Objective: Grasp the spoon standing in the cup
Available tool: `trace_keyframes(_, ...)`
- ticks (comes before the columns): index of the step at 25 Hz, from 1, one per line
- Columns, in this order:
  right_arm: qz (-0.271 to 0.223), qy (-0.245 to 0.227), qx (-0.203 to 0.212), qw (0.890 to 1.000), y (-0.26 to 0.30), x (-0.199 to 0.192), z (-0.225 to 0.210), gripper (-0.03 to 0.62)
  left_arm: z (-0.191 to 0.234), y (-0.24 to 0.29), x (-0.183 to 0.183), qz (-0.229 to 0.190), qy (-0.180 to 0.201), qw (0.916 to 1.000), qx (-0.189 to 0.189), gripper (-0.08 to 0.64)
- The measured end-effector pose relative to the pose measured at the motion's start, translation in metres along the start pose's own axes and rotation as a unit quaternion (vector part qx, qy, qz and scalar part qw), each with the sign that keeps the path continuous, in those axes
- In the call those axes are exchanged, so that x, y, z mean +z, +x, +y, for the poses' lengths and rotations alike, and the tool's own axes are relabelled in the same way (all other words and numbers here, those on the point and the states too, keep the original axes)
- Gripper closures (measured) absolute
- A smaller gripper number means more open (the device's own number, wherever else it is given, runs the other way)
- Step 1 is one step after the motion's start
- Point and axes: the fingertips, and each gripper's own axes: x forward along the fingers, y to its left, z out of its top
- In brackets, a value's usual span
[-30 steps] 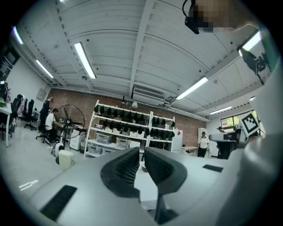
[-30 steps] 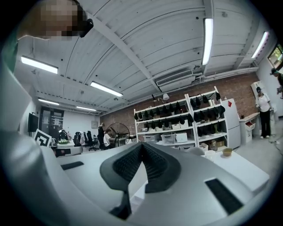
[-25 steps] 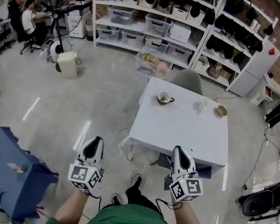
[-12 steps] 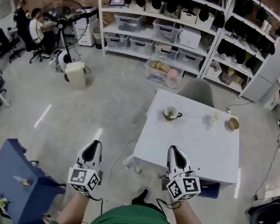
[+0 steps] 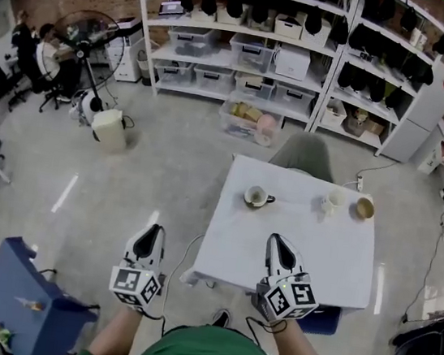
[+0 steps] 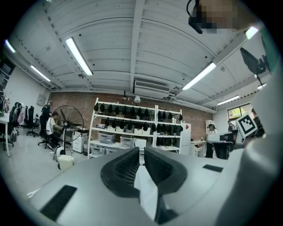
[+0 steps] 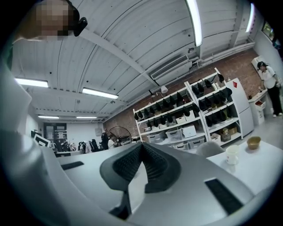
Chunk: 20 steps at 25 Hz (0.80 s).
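Stepped closer to desk (image 5: 292, 260); left claw (image 5: 150, 232), right claw (image 5: 275, 244) pressed together, empty; grasping wholly left.

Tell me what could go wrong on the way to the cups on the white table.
1. The left hand-held gripper and the right hand-held gripper are both shut; arriving that way could knock a cup over.
2. No spoon can be made out yet among the cup on a saucer, the white cup and the brown bowl, so the wrong one may be approached.
3. White cup and brown bowl stand close together; one could get bumped.
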Motion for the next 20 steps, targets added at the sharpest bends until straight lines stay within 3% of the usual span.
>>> trace_keyframes(12, -0.003, 0.024, -0.037, 0.999, 0.023, 0.000, -0.078, 0.571, -0.023, 0.072, -0.008, 0.014, 0.013, 0.9996, -0.019, 0.514)
trace_keyframes(20, -0.006, 0.024, -0.115, 0.993, 0.039, -0.010, -0.116, 0.571, -0.019, 0.156, -0.037, 0.035, 0.017, 0.9953, -0.089, 0.514)
